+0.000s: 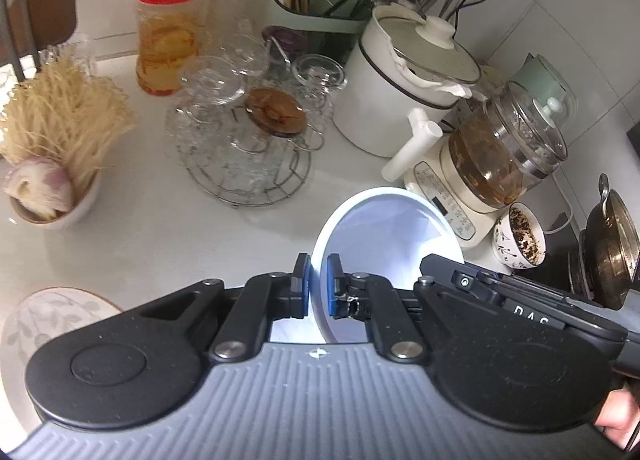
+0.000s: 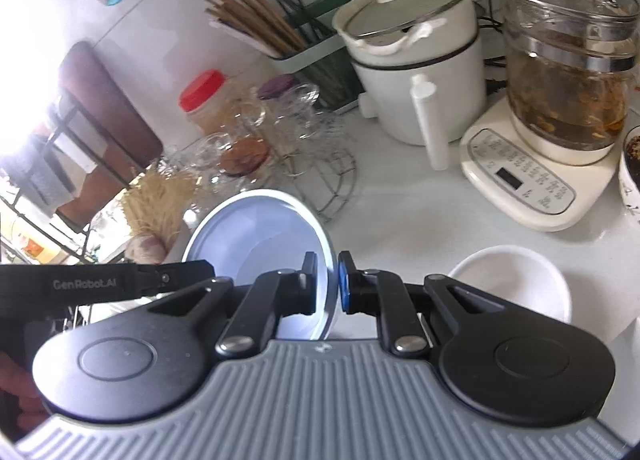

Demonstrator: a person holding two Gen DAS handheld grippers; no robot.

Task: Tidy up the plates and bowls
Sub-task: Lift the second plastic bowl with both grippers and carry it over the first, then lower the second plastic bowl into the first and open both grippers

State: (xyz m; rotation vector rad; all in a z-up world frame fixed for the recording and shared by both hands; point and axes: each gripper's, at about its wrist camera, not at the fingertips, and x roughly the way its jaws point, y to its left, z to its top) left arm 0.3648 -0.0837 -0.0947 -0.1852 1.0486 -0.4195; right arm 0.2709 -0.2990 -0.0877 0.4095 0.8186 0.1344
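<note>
Both grippers hold one pale blue-white plate (image 1: 384,244) above the white counter, one on each side of it. My left gripper (image 1: 318,286) is shut on the plate's left rim. My right gripper (image 2: 328,284) is shut on the right rim of the same plate (image 2: 256,236). The right gripper's body shows in the left wrist view (image 1: 500,288), and the left gripper's body shows in the right wrist view (image 2: 120,280). A patterned plate (image 1: 52,320) lies on the counter at lower left. A white bowl (image 2: 512,284) sits on the counter to the right of the right gripper.
A wire rack of glass cups (image 1: 244,140) stands ahead, with a red-lidded jar (image 1: 168,32) behind. A white pot (image 1: 404,76), a glass kettle on its base (image 1: 500,156), a patterned cup (image 1: 520,236) and a bowl of noodles (image 1: 52,164) crowd the counter.
</note>
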